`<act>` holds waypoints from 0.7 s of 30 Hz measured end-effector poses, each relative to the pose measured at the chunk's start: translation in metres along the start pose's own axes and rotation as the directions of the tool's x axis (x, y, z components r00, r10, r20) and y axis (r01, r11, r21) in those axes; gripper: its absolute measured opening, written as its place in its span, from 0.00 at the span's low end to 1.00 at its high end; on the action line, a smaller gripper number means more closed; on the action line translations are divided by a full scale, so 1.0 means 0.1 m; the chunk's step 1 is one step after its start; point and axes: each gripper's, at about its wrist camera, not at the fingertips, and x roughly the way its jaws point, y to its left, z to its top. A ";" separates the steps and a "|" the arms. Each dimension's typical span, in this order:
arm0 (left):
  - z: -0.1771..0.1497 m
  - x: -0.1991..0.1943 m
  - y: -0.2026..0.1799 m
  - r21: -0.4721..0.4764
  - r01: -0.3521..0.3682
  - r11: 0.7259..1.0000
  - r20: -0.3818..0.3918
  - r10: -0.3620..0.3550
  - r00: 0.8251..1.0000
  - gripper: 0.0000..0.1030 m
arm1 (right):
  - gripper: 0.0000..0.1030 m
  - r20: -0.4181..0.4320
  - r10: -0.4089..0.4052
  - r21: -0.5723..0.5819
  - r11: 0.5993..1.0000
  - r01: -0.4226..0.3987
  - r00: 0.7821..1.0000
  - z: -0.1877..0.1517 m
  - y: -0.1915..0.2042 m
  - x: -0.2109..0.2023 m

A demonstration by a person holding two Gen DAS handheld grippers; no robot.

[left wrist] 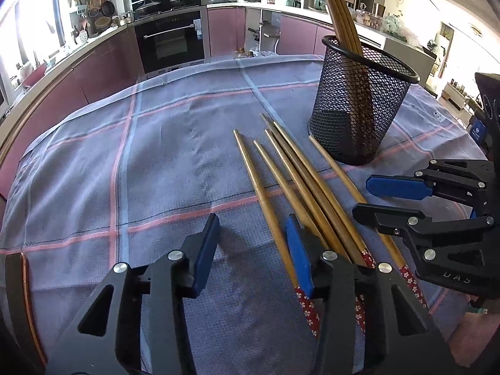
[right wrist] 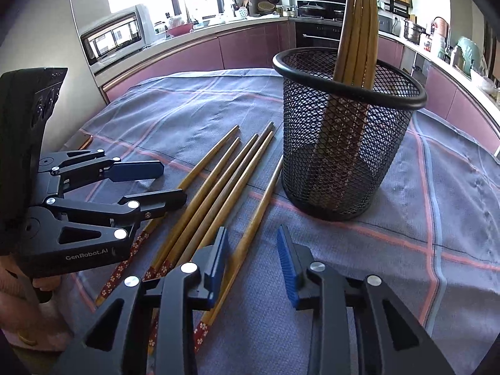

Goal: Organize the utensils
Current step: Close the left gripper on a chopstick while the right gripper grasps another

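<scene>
Several wooden chopsticks (left wrist: 297, 184) (right wrist: 218, 181) with red flowered ends lie side by side on the checked cloth. A black mesh cup (left wrist: 359, 109) (right wrist: 340, 143) stands upright behind them and holds several more chopsticks (left wrist: 337, 6) (right wrist: 359, 25). My left gripper (left wrist: 253, 243) (right wrist: 173, 182) is open low over the cloth, and the leftmost chopstick runs just inside its right finger (left wrist: 297, 250). My right gripper (right wrist: 253, 250) (left wrist: 368, 198) is open over the rightmost chopstick, which lies between the jaws close to the left pad (right wrist: 218, 250).
The blue-grey cloth (left wrist: 140, 172) with pink lines covers a rounded table; its copper-trimmed edge (left wrist: 26, 297) shows at the lower left. A hand (right wrist: 47, 284) grips the left tool. Pink cabinets, an oven (left wrist: 170, 40) and crowded counters ring the room.
</scene>
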 end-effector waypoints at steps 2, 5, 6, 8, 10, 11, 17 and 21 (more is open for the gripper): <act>0.00 0.00 0.00 -0.009 0.004 1.000 0.003 -0.004 1.000 0.32 | 0.12 0.002 0.019 0.029 0.999 -0.020 1.000 0.00 -0.05 0.00; 0.00 -0.01 0.02 -0.030 0.012 0.999 0.007 -0.012 1.000 0.19 | 0.07 0.008 0.038 0.061 0.997 -0.039 0.999 -0.02 -0.12 -0.01; 0.00 -0.01 0.04 -0.043 0.021 0.999 0.007 -0.021 1.000 0.13 | 0.05 0.010 0.044 0.072 0.996 -0.044 0.999 -0.03 -0.14 -0.02; -0.01 -0.01 0.07 -0.068 0.031 0.997 0.008 -0.030 1.000 0.12 | 0.05 0.016 0.056 0.091 0.994 -0.057 0.998 -0.04 -0.17 -0.03; -0.02 -0.03 0.09 -0.085 0.033 0.996 0.011 -0.032 0.999 0.09 | 0.05 0.025 0.063 0.104 0.992 -0.065 0.998 -0.04 -0.19 -0.05; -0.03 -0.04 0.10 -0.091 0.035 0.995 0.013 -0.034 0.999 0.08 | 0.05 0.030 0.067 0.107 0.992 -0.070 0.997 -0.04 -0.20 -0.07; -0.06 -0.16 0.08 -0.090 0.065 0.994 0.035 -0.062 0.997 0.08 | 0.05 0.066 0.116 0.073 0.990 -0.121 0.991 0.00 -0.13 -0.18; -0.10 -0.21 -0.01 -0.052 0.089 0.995 0.034 -0.087 0.996 0.08 | 0.05 0.053 0.148 0.046 0.988 -0.150 0.988 0.02 -0.07 -0.15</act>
